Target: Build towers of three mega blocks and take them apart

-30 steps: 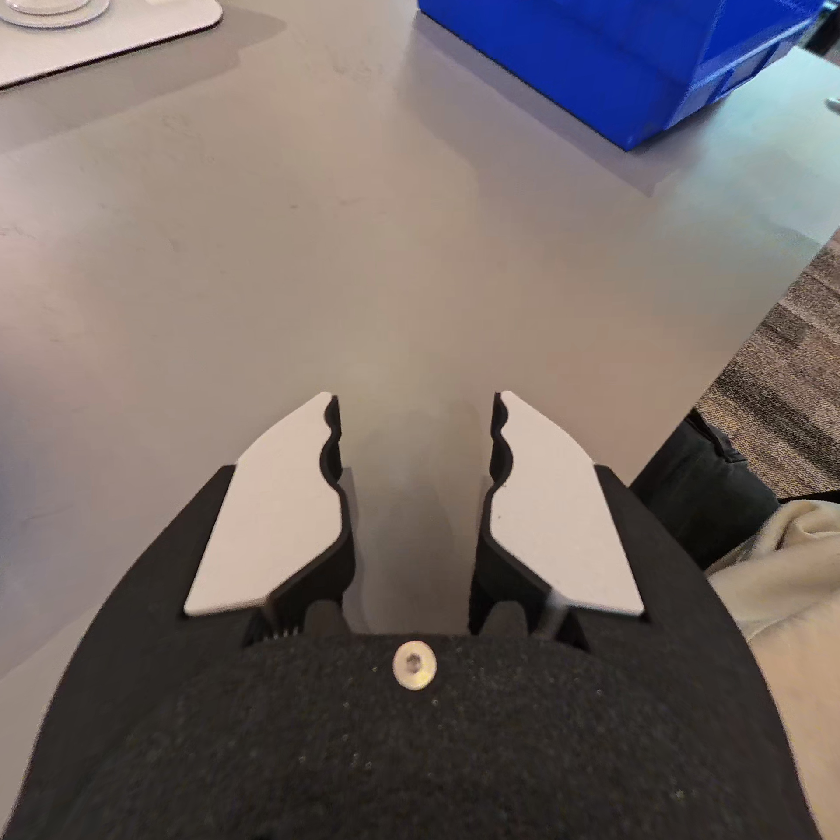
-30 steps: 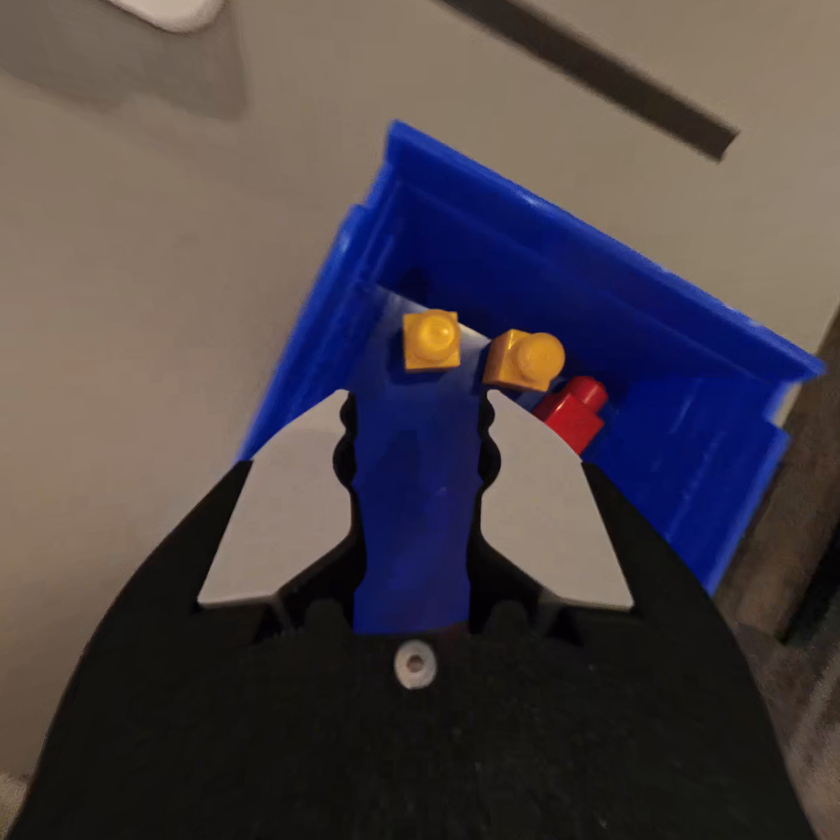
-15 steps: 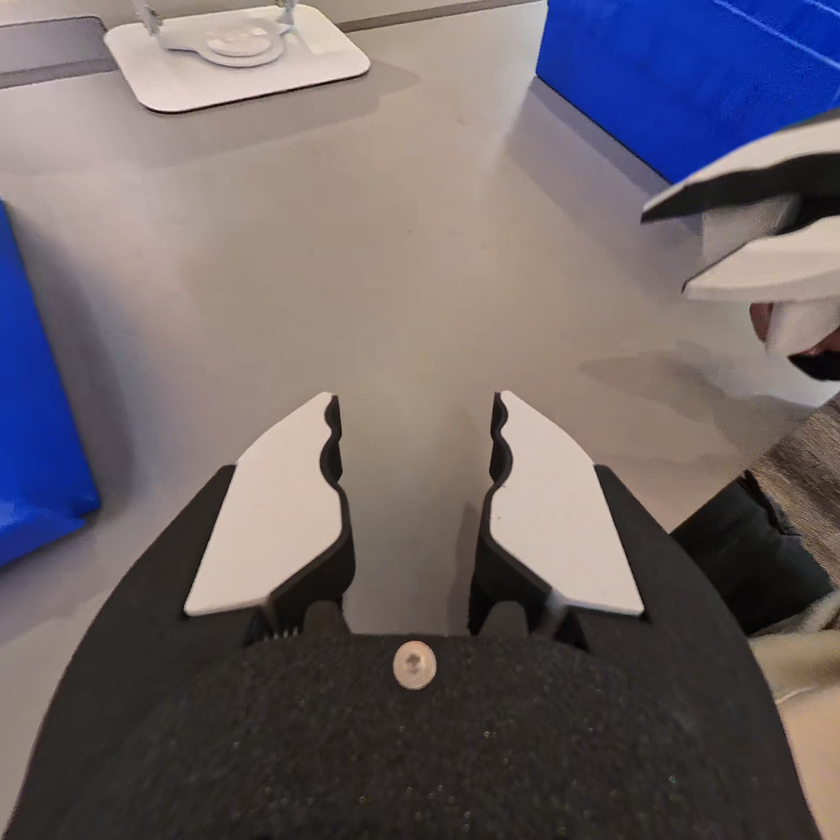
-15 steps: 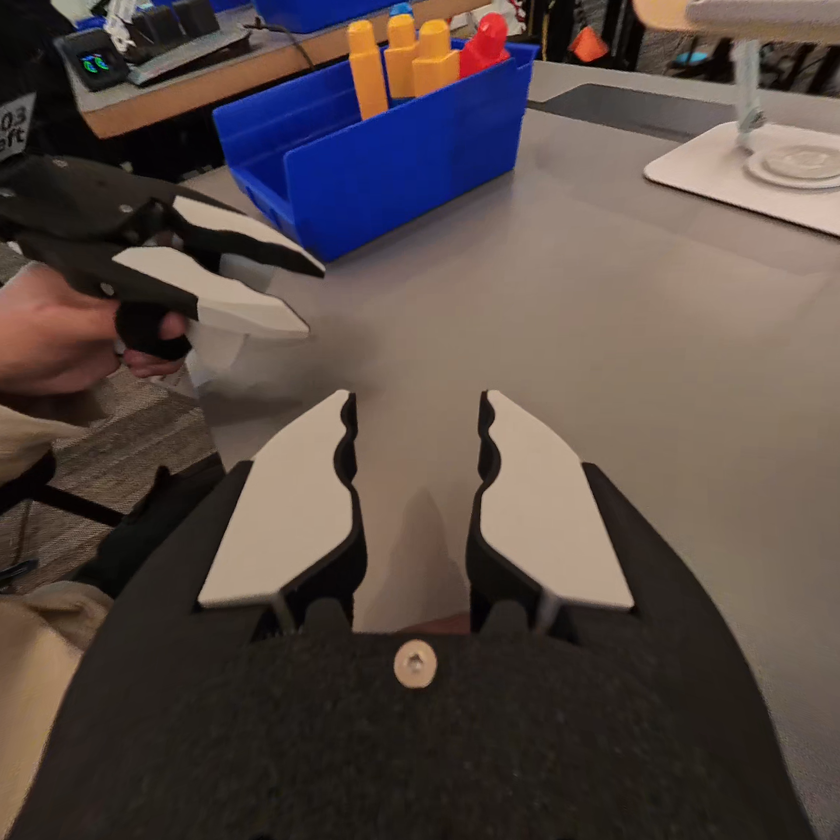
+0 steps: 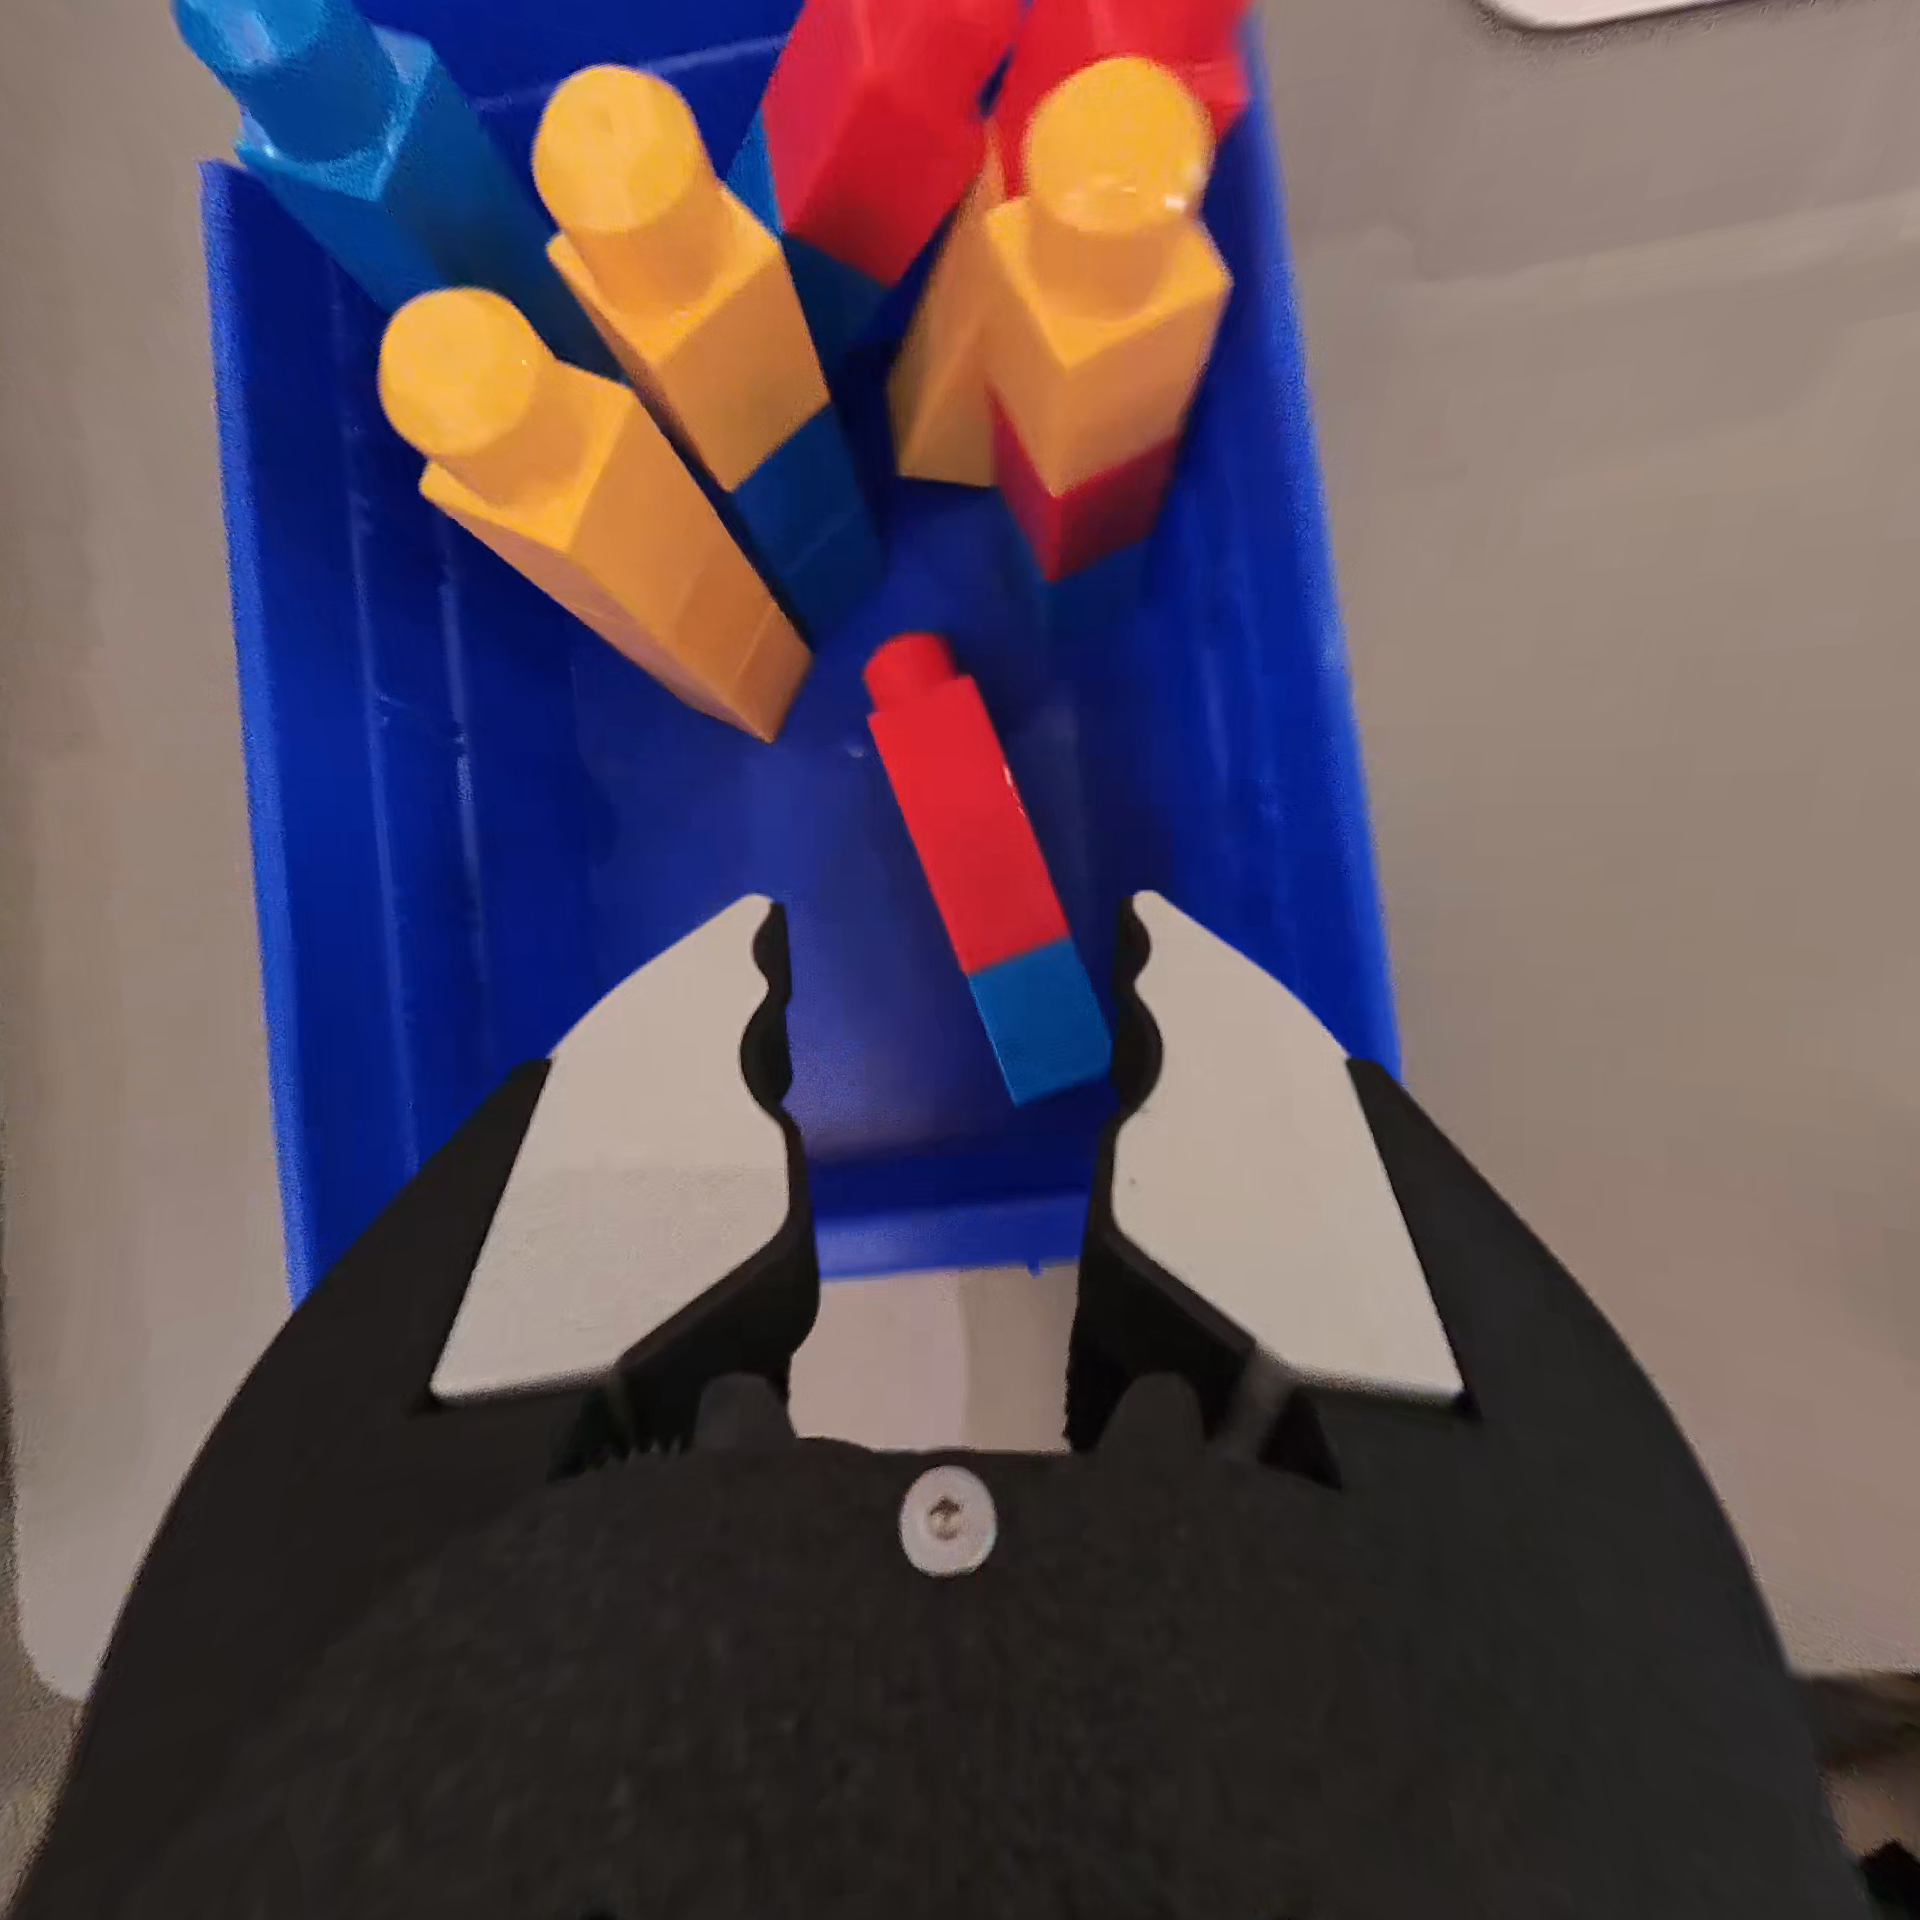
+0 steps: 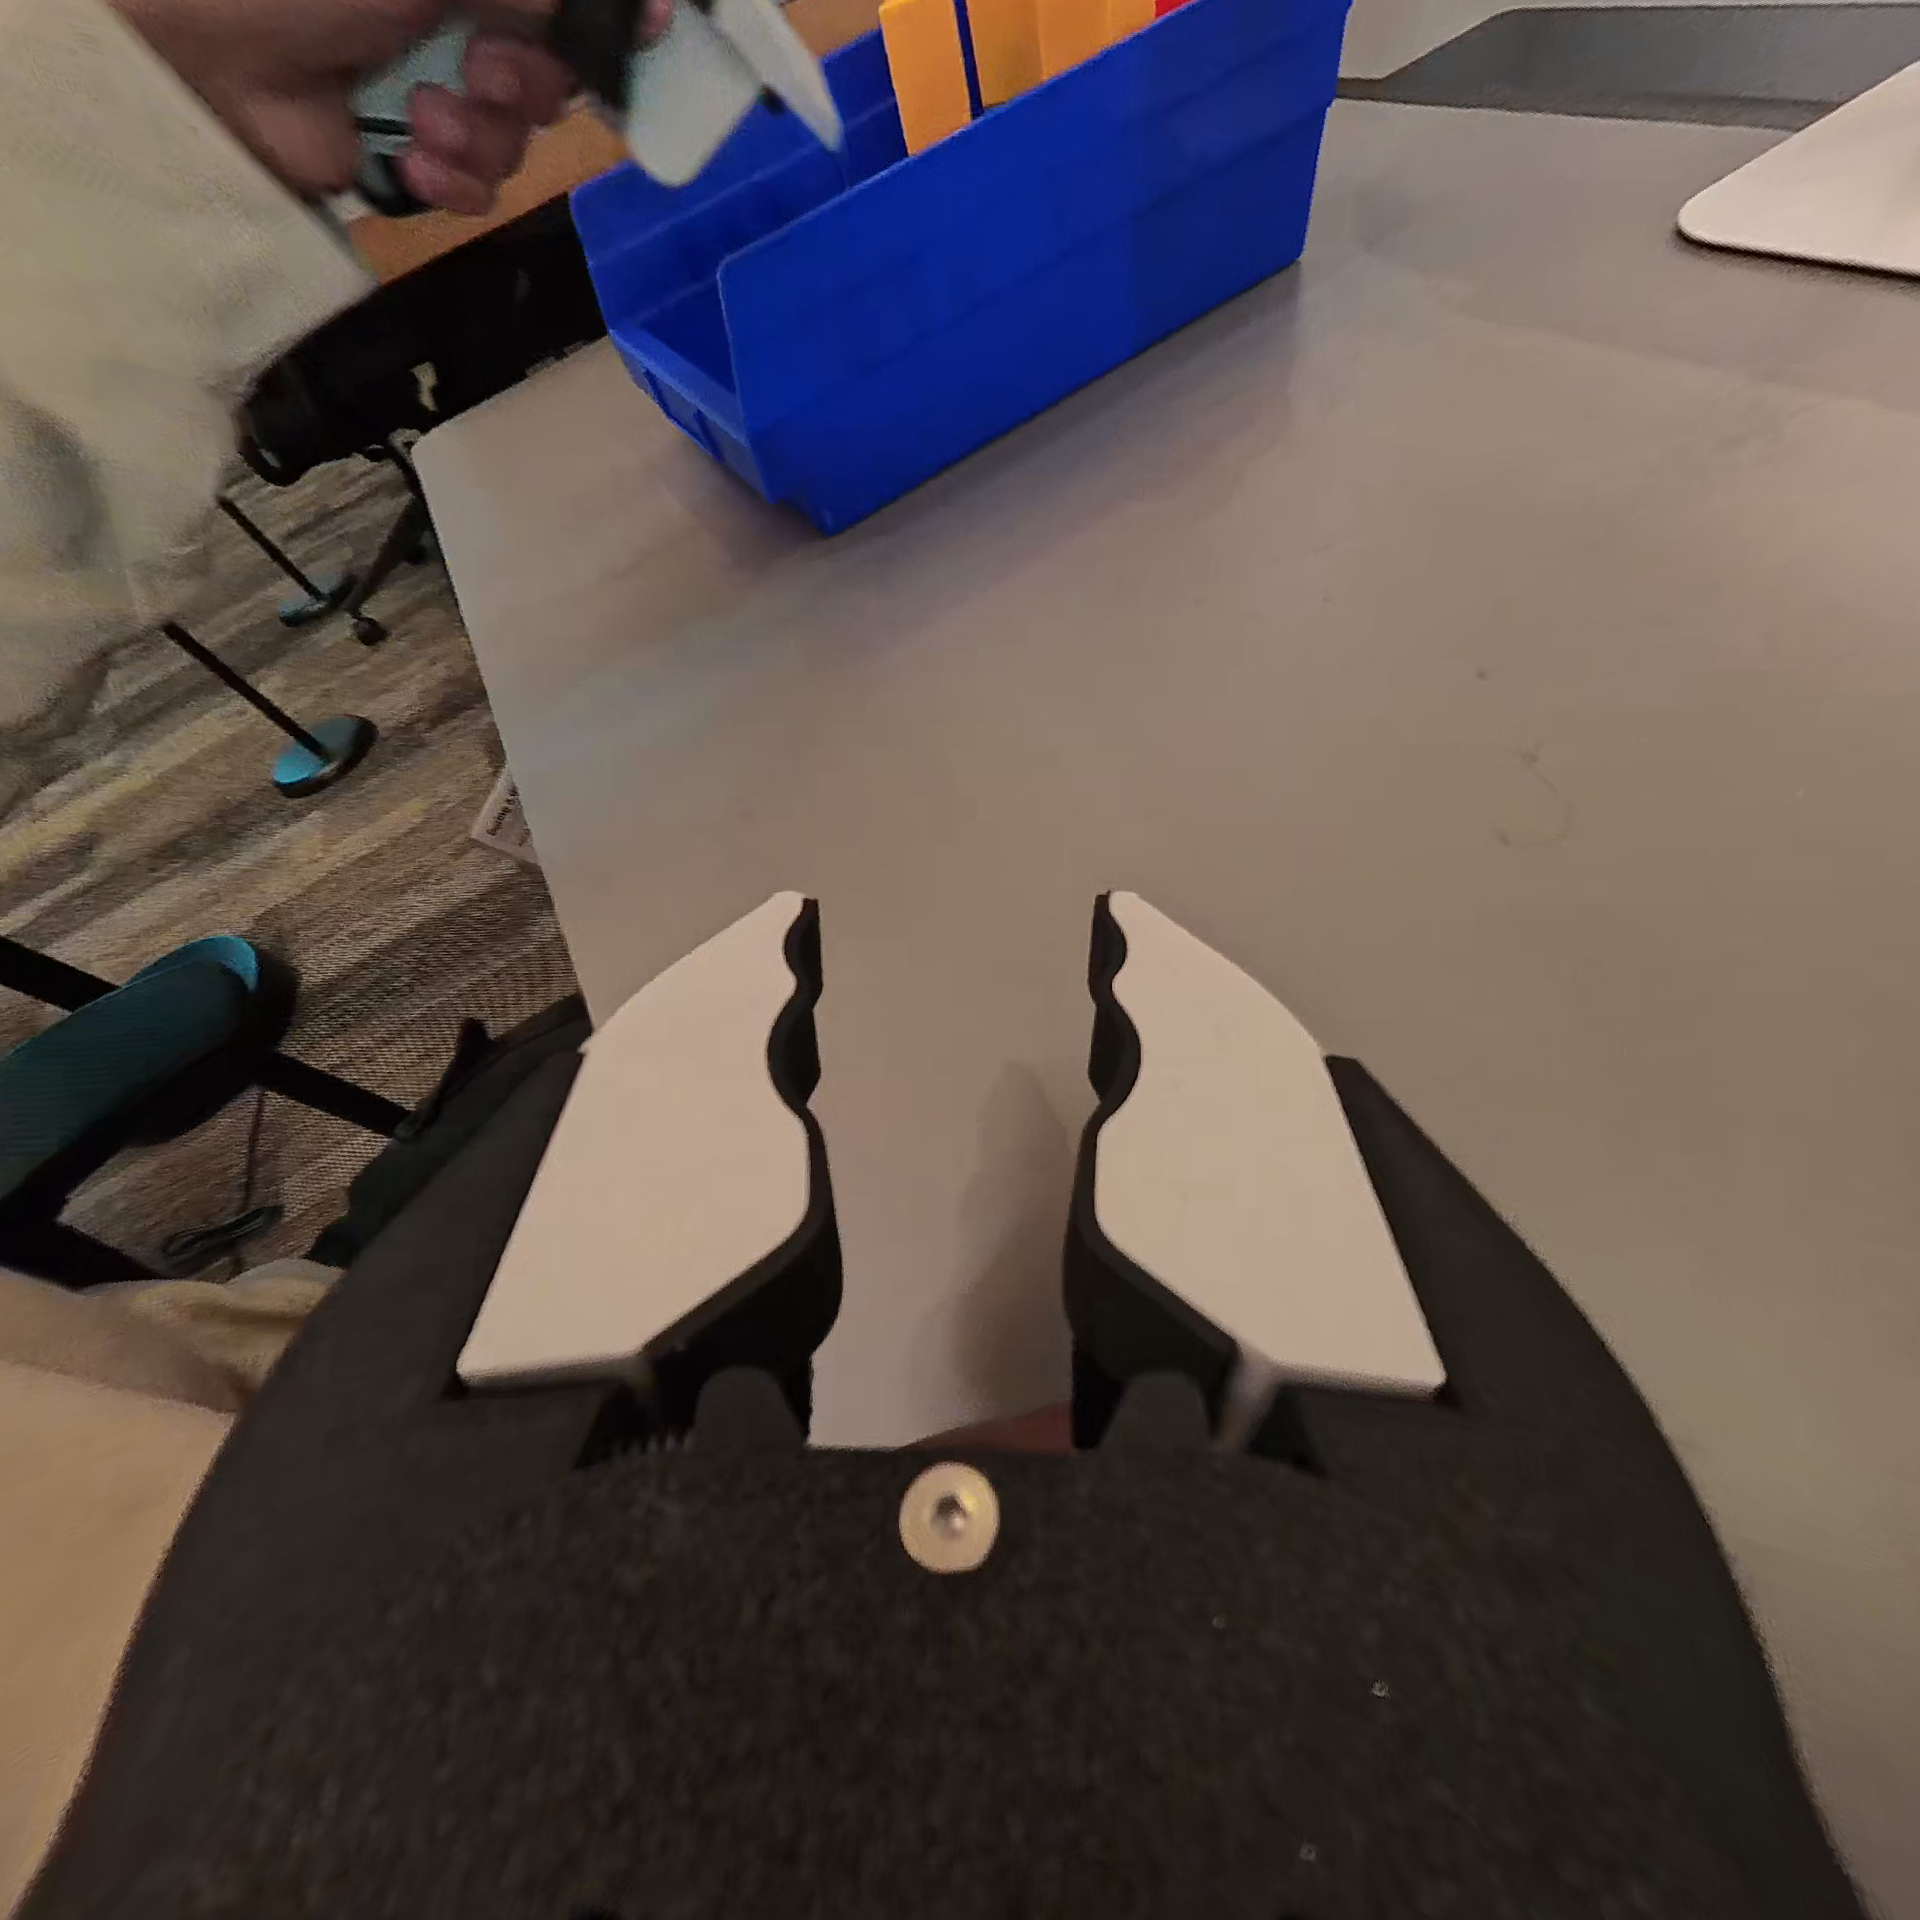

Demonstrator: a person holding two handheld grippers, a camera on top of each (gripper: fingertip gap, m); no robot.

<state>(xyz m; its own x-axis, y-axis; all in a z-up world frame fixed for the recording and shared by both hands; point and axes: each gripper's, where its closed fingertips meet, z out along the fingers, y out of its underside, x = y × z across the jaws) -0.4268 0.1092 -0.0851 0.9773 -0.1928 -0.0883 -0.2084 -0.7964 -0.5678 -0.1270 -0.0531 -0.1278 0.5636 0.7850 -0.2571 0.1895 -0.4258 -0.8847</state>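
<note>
Surface: your right gripper [image 6: 956, 904] hovers low over a plain grey table [image 6: 1299, 675], its fingers spread apart with nothing but bare tabletop between them.
Near edge: the table's left edge [image 6: 488, 665] runs away from you just left of that gripper; beyond it lie patterned carpet [image 6: 208, 862], a teal chair arm [image 6: 125, 1018] and thin black stand legs with round feet [image 6: 322, 753].
Open room: the stretch of table from your right gripper up to the blue bin [image 6: 987, 301] carries nothing; a white flat base [image 6: 1829, 197] sits at the far right.
Left tool: your left gripper [image 5: 951, 914] hangs above the near end of the blue bin [image 5: 343, 831], pointing down into it, fingers apart and clamped on nothing.
Task's thing: a tower of red blocks on one blue block [image 5: 982, 883] lies flat on the bin floor, red stud pointing away from you; its blue end sits between your left fingers, just beside the right-hand fingertip [image 5: 1153, 935], well clear of the left-hand one.
Farther in: yellow-topped towers [image 5: 582, 499], a blue tower [image 5: 353, 145] and red towers [image 5: 883, 135] stand crowded at the bin's far end.
Far left: in the right wrist view your hand [image 6: 416, 125] holds the left gripper over the bin, blurred.
</note>
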